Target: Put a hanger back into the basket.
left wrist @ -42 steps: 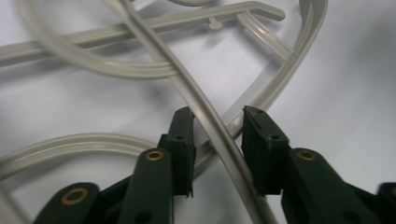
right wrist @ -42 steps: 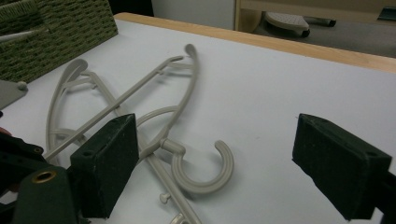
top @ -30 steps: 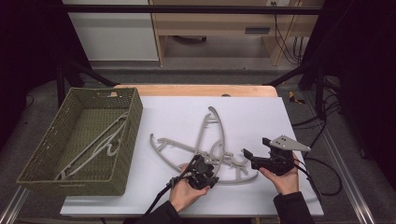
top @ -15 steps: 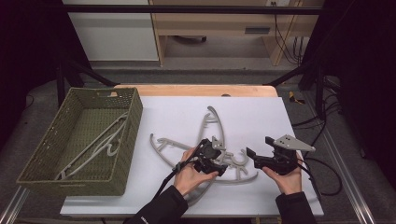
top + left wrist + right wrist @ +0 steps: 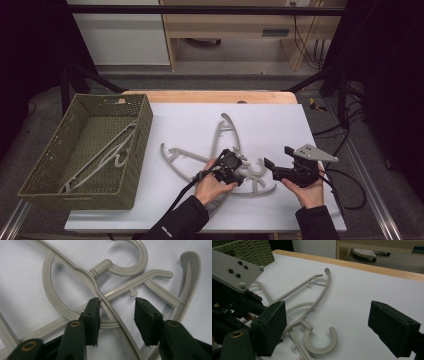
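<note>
The left gripper (image 5: 234, 162) has been advanced over the crossed hangers; its jaws stand open astride one thin arm of a grey hanger (image 5: 110, 306) (no clamp yet), so a pick-up is judged imminent. The right gripper (image 5: 280, 167) is held open beside it, empty. Two hangers are counted crossed on the table (image 5: 280, 125); one hanger (image 5: 100, 155) lies in the green basket (image 5: 142, 125).

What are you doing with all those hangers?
A person is sorting grey plastic hangers with a gripper in each hand. The left gripper is down on the pile of hangers on the white table, its jaws open around one thin hanger bar. The right gripper waits beside the pile, open and holding nothing. One hanger already lies in the green basket.
</note>
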Demonstrator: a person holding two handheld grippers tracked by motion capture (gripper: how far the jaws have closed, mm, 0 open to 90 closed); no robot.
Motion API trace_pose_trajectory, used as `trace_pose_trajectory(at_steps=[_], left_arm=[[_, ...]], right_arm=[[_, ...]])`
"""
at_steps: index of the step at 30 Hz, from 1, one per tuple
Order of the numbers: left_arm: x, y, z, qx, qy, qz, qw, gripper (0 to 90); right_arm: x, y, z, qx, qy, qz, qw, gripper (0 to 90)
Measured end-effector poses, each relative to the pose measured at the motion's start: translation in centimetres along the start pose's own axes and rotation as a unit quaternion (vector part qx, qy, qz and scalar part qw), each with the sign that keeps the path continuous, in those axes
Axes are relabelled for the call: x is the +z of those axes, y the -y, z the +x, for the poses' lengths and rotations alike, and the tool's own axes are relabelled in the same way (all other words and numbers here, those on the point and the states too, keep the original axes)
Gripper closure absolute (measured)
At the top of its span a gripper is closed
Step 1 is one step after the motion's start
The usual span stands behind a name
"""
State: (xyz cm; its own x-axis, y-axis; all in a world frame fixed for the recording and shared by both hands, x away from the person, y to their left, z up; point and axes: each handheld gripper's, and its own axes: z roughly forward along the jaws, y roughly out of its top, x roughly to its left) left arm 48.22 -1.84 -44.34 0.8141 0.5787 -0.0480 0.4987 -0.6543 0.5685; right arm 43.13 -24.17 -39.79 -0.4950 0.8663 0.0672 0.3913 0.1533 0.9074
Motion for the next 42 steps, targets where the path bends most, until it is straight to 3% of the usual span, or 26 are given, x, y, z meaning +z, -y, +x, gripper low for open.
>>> trace_pose_trajectory(at_steps=[3,7,10,14,20,25,29,32,42], left_arm=[[0.5,0.0,0.0,-0.006,-0.004,-0.002,1.0000,60.6],[0.6,0.0,-0.1,-0.001,-0.027,0.004,0.9996,68.0],[0.3,0.1,0.0,0.000,-0.029,0.016,0.9995,70.4],[-0.6,0.8,0.2,0.021,-0.028,0.030,0.9989,72.4],[-2.0,2.2,0.6,0.033,-0.018,0.038,0.9985,76.9],[-1.8,1.6,0.3,0.034,-0.031,0.046,0.9979,77.2],[-0.6,1.6,0.4,0.011,-0.037,0.028,0.9989,71.8],[-0.2,1.4,0.8,-0.007,-0.028,0.026,0.9992,70.3],[0.1,1.0,0.7,-0.042,-0.057,0.065,0.9954,79.0]], right_arm=[[0.0,0.0,0.0,0.000,-0.001,-0.001,1.0000,15.6],[0.0,0.0,0.0,-0.001,-0.001,-0.001,1.0000,15.7],[0.0,0.0,0.0,-0.001,-0.002,0.000,1.0000,15.7],[0.0,0.0,0.1,0.001,-0.002,0.000,1.0000,15.8],[0.1,0.0,0.1,-0.001,-0.002,0.000,1.0000,16.0],[0.0,-0.2,0.2,0.009,-0.017,-0.007,0.9998,16.2],[0.0,-0.1,0.3,0.003,-0.017,-0.004,0.9998,15.7],[0.3,0.0,0.4,-0.004,-0.020,0.002,0.9998,14.6],[0.1,-0.1,0.3,-0.005,-0.023,0.001,0.9997,13.9]])
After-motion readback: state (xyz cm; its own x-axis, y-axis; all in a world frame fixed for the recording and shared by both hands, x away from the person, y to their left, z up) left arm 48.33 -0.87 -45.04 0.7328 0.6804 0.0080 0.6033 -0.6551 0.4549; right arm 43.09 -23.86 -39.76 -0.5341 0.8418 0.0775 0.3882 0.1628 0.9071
